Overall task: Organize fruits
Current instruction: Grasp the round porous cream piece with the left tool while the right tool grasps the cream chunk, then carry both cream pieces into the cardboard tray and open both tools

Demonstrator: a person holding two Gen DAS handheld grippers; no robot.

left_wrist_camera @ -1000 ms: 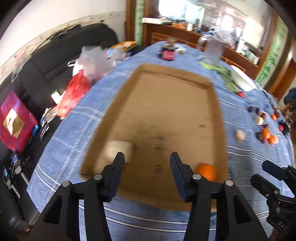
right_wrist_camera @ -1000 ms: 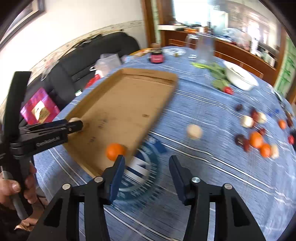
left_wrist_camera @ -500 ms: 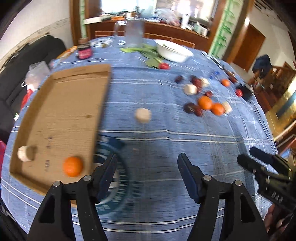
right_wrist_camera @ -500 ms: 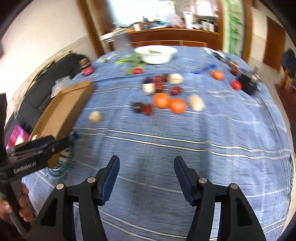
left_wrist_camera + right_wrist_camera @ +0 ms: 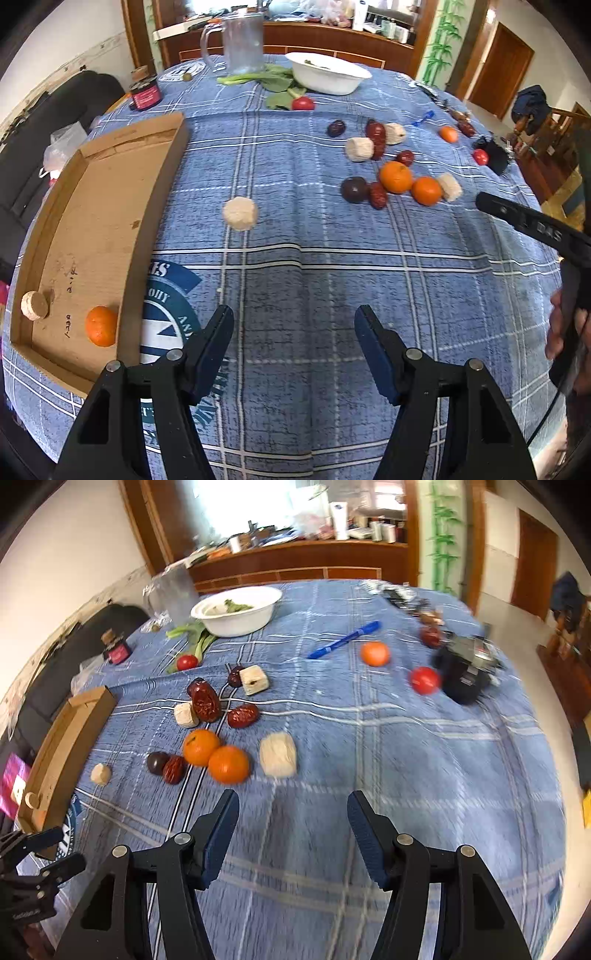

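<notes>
Both my grippers, left [image 5: 293,332] and right [image 5: 293,818], hover with jaws wide, empty. One orange [image 5: 100,326] sits in the box [image 5: 155,192] (left edge of tabletop); next, I'd reach for the oranges [image 5: 229,764] ahead.

cardboard tray [image 5: 55,753] mostly beyond frame

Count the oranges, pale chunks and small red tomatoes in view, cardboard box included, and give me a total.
Oranges: 4, one of them in the cardboard box
Pale chunks: 5, one of them in the box
Red tomatoes: 2
Total: 11
</notes>
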